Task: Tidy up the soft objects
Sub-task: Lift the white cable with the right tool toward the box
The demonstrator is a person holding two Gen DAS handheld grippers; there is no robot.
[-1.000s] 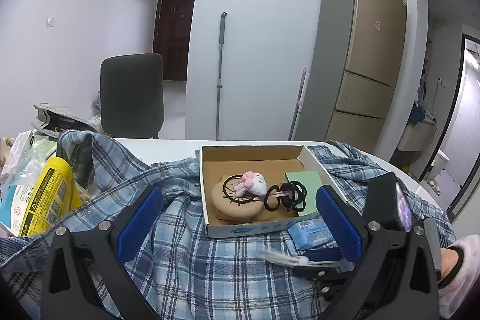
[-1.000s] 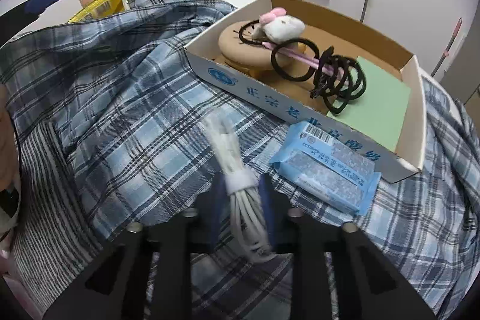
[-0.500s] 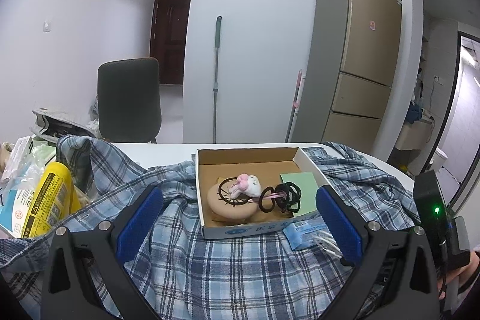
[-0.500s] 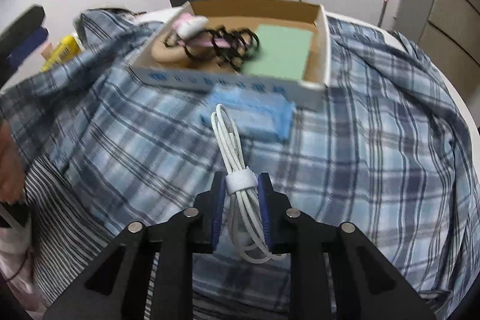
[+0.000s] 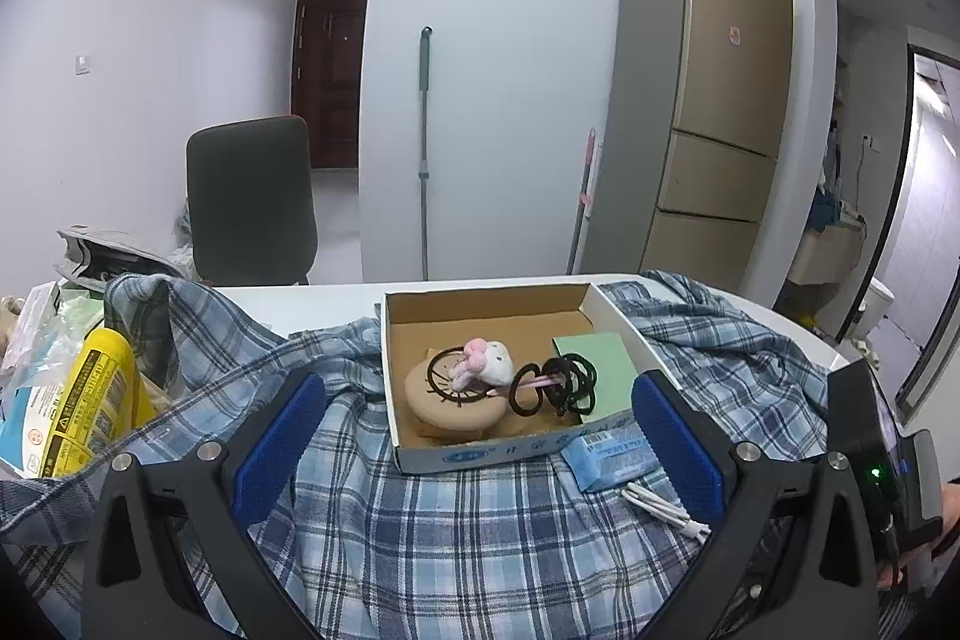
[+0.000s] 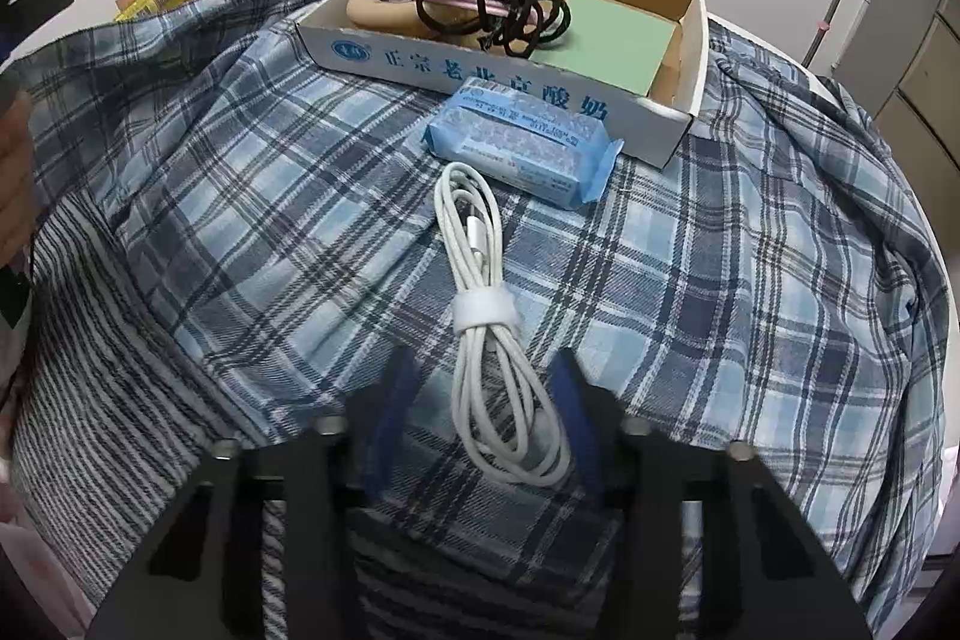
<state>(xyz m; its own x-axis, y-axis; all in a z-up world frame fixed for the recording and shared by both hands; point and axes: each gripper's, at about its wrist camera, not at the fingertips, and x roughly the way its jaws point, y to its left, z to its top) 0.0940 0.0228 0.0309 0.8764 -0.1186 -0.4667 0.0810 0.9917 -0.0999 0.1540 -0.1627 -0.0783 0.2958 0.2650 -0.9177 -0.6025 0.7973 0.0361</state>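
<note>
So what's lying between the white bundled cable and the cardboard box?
A light-blue tissue pack lies on the plaid shirt, between the white bundled cable and the cardboard box. The right wrist view shows it best.

White walls [image 5: 150, 58], dark door [image 5: 329, 70], grey chair [image 5: 251, 202], gold fridge [image 5: 708, 100], mop [image 5: 425, 148].

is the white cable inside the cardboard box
No, the white cable lies on the plaid shirt, outside the cardboard box, just short of the blue packet.
</note>
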